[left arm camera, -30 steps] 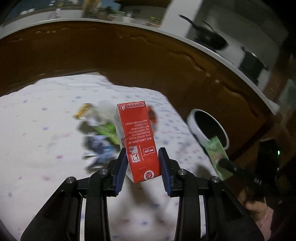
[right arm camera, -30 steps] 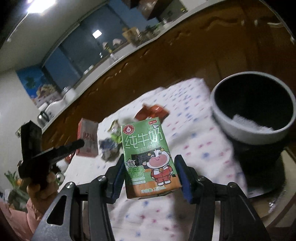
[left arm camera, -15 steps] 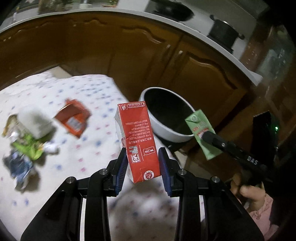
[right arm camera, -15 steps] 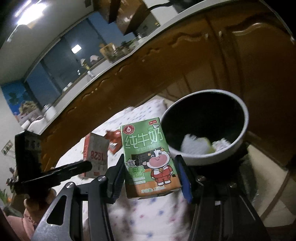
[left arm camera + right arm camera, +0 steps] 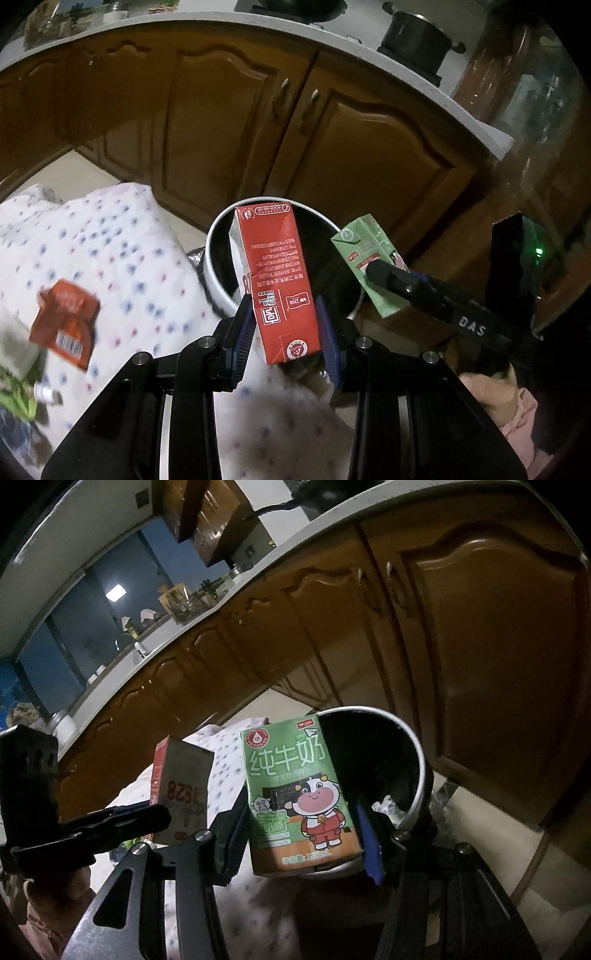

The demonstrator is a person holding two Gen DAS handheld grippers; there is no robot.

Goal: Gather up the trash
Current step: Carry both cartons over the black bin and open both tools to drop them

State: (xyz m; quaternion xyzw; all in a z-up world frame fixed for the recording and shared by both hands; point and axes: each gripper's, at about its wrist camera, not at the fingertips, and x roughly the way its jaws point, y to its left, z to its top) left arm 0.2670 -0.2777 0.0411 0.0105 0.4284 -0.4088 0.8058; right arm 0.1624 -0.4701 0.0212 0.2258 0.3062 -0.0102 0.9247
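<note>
Gripping a creased red carton (image 5: 282, 284), your left gripper (image 5: 284, 338) fingers clamp it; your right gripper (image 5: 301, 836) pinches the glossy green carton (image 5: 301, 797) before the round bin (image 5: 415, 760).

the left tool (image 5: 285, 341) has black metal arms with cut-out slots, round silver screws at the joints and ribbed blue pads (image 5: 243, 341) on its fingers. the right tool (image 5: 303, 840) is built the same, and its side bears white "das" lettering. bare skin of the right hand (image 5: 487, 397) meets a pink sleeve (image 5: 522, 424).
</note>
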